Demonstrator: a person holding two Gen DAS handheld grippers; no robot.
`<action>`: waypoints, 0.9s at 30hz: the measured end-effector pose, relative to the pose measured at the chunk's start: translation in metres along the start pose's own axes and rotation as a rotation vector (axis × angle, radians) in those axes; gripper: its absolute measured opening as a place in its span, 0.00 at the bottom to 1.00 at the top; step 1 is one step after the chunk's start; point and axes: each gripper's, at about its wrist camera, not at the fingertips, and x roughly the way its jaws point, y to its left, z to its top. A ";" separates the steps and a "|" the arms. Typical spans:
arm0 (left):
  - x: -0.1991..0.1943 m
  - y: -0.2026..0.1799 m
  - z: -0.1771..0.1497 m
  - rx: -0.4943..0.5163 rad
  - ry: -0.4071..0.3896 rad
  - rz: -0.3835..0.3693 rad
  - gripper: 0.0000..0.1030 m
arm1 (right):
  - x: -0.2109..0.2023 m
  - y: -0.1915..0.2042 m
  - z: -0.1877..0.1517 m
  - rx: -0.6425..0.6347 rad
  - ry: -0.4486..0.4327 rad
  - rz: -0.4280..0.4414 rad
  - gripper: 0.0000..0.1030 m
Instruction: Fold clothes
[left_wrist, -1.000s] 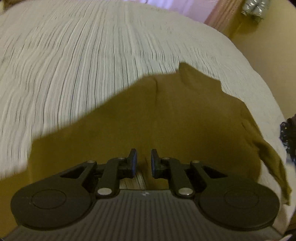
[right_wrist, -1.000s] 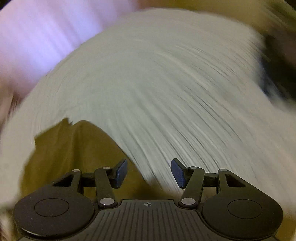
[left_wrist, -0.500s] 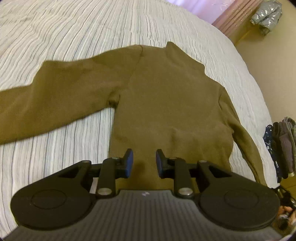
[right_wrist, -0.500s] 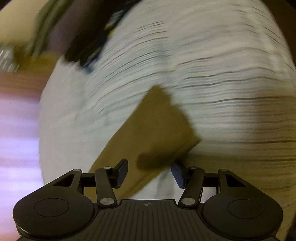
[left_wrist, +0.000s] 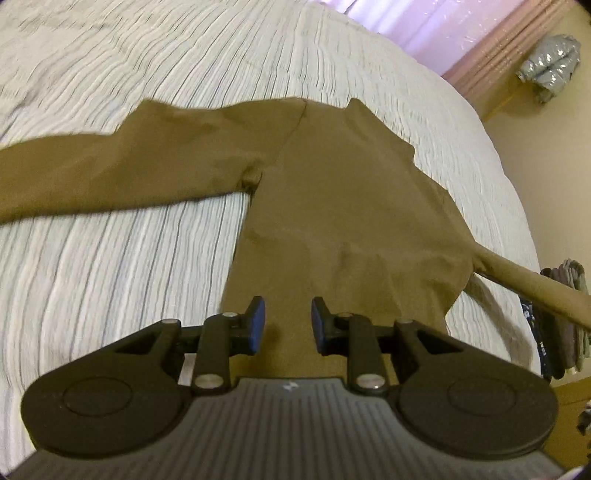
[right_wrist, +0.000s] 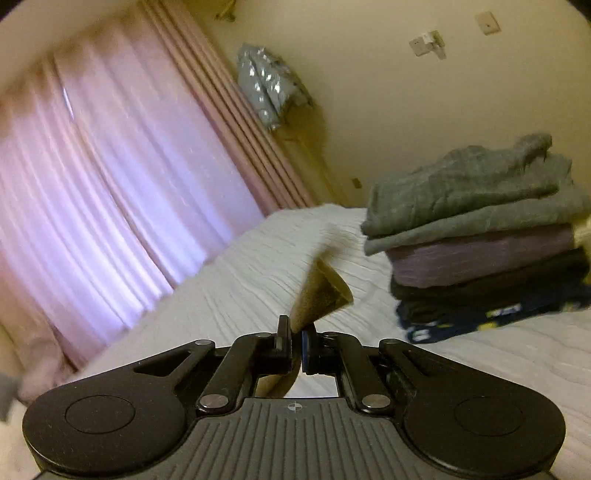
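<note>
**Olive sweater on striped bed, one cuff lifted**

- Olive long-sleeved sweater (left_wrist: 343, 206): spread flat on the bed (left_wrist: 110, 266), body running away from the left camera. One sleeve (left_wrist: 110, 173) lies out to the left across the striped cover; the other sleeve (left_wrist: 532, 288) is raised off the bed, stretched rightward.
- Left hand-held gripper (left_wrist: 284, 325): fingers parted, holding nothing, above the sweater's near edge.
- Right hand-held gripper (right_wrist: 296, 341): fingers closed tight on the sleeve cuff (right_wrist: 321, 291), which sticks up between them.
- Stack of folded clothes (right_wrist: 480, 236): on the bed, right of the cuff.
- Pink curtain (right_wrist: 122, 177): beyond the bed.
- Silver jacket (right_wrist: 269, 88): hanging beside the curtain.
</note>
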 end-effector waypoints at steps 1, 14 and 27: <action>0.001 0.000 -0.004 -0.006 0.004 0.001 0.21 | 0.006 -0.012 -0.009 0.020 0.023 -0.042 0.04; -0.031 0.044 -0.045 -0.032 0.038 0.111 0.27 | 0.037 -0.074 -0.094 0.212 0.357 -0.288 0.58; -0.022 0.096 -0.090 -0.151 0.068 -0.058 0.36 | -0.026 0.057 -0.252 0.149 0.885 0.229 0.51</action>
